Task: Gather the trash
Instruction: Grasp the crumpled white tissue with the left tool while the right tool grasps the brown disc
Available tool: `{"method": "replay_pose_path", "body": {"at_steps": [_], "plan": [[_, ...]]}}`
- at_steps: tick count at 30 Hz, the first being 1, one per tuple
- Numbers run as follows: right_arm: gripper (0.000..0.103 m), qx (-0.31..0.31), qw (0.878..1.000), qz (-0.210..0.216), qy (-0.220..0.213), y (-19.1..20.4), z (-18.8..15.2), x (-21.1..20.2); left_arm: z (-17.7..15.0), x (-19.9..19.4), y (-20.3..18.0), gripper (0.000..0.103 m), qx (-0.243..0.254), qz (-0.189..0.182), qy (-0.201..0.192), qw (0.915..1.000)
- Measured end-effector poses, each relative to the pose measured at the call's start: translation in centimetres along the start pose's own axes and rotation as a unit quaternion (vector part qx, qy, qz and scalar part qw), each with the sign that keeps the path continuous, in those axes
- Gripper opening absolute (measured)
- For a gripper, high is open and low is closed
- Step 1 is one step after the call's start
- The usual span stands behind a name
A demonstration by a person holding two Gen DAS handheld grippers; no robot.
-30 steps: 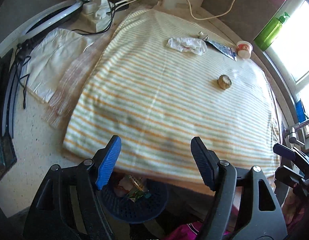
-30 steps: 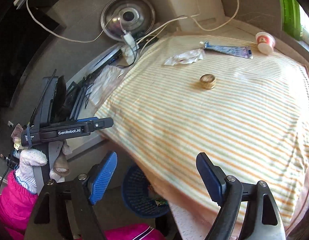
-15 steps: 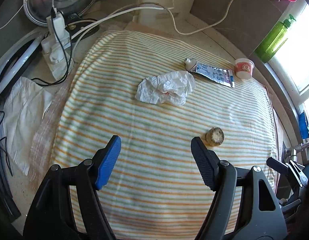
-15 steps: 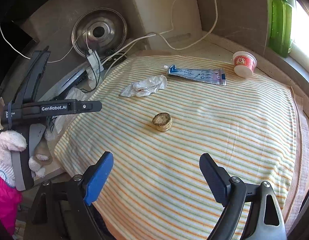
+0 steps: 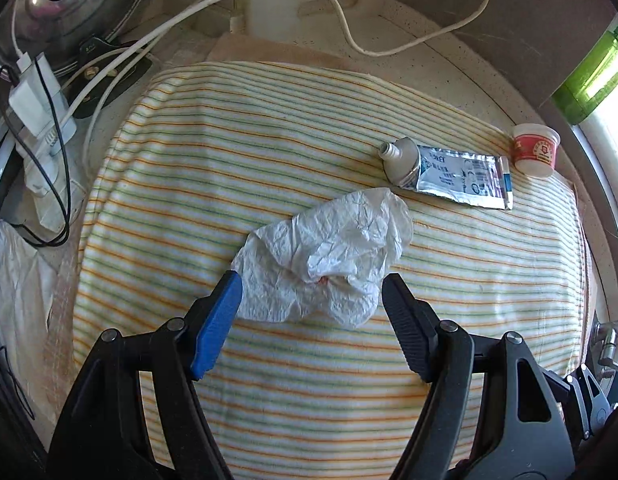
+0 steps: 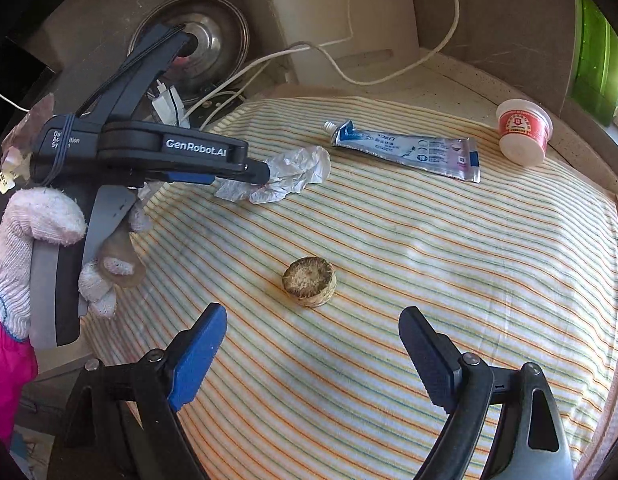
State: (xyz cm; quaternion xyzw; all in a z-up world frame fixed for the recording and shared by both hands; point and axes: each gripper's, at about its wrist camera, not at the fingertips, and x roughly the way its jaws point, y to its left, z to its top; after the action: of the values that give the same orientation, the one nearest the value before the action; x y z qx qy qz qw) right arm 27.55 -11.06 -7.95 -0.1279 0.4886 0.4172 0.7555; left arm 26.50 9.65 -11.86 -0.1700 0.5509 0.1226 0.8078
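The left gripper point(image 5: 311, 300) is hanging spread wide around the crumpled tissue point(image 5: 329, 256) lying on the striped cloth point(image 5: 309, 400); squeezing comes next, I think; the right gripper point(image 6: 311, 344) is waiting spread near the round brown lump point(image 6: 309, 282).

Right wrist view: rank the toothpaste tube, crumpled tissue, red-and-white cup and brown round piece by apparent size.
1. toothpaste tube
2. crumpled tissue, partly hidden by the left tool, so unsure against the tube
3. red-and-white cup
4. brown round piece, nearer the camera, looks about alike

Crumpled white tissue point(image 5: 325, 256) on striped cloth point(image 5: 309, 140)
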Motion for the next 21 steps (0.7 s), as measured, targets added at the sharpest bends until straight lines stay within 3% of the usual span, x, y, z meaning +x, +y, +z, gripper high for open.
{"method": "replay_pose_path", "body": {"at_steps": [7, 14, 19, 21], "plan": [[0.090, 0.005, 1.000, 0.000, 0.008, -0.3, 0.5, 2.1, 1.6, 3.3, -1.0, 0.075, 0.011, 0.026, 0.025, 0.9993], [0.090, -0.009, 1.000, -0.013, 0.012, 0.2, 1.0, 3.6, 1.7, 4.0, -1.8, 0.074, 0.020, 0.041, 0.014, 0.9989], [0.083, -0.030, 0.999, -0.027, 0.015, 0.8, 1.2, 4.5, 1.8, 3.7, -1.1, 0.052, 0.013, 0.039, 0.001, 0.9992], [0.071, -0.042, 0.998, -0.039, 0.020, 1.1, 1.2, 4.9, 1.9, 3.5, -0.9, 0.044, 0.011, 0.038, 0.001, 0.9992]]}}
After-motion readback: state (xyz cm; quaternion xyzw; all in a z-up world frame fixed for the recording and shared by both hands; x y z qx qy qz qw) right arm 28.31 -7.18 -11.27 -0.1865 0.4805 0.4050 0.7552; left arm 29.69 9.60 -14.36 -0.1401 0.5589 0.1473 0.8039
